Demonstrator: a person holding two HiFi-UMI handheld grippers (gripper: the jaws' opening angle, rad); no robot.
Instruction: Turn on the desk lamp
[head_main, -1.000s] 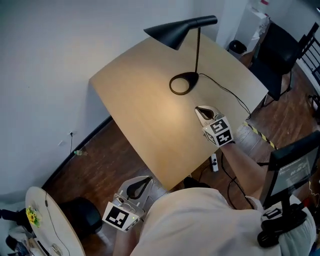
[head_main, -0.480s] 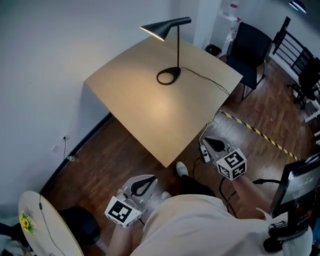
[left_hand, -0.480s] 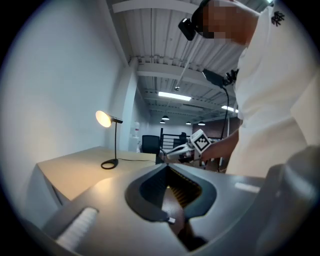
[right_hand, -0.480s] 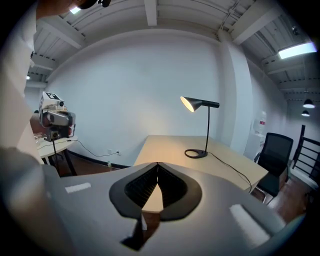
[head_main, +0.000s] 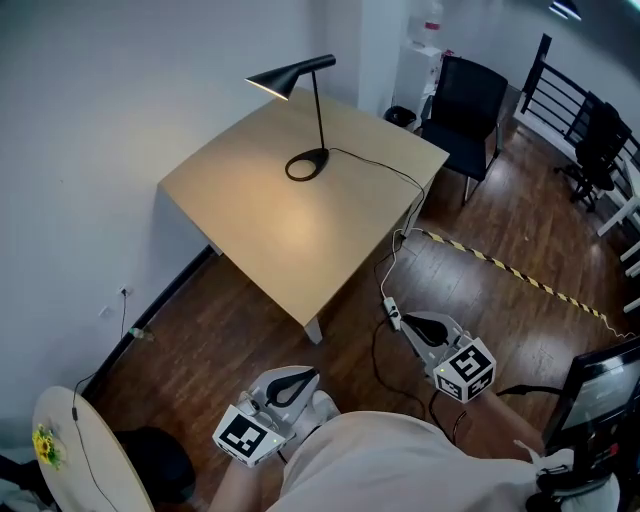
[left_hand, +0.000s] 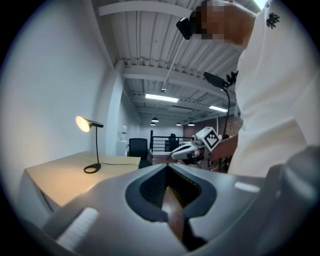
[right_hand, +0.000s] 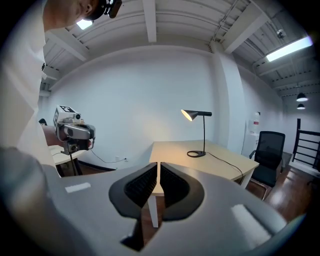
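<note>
Both my pairs clenched, nothing held: left gripper, right gripper. Black cone-shaded desk lamp glows on pale wooden desk, well ahead of me. Risk: its thin black cord trails floorward ahead of my right tips; a snag could drag the lamp.

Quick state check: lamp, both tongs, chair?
Lamp: on, shade lit, glow on the table.
Left tongs: shut, empty, held low away from the table.
Right tongs: shut, empty, well short of the lamp.
Chair: unoccupied, past the table's far corner.
</note>
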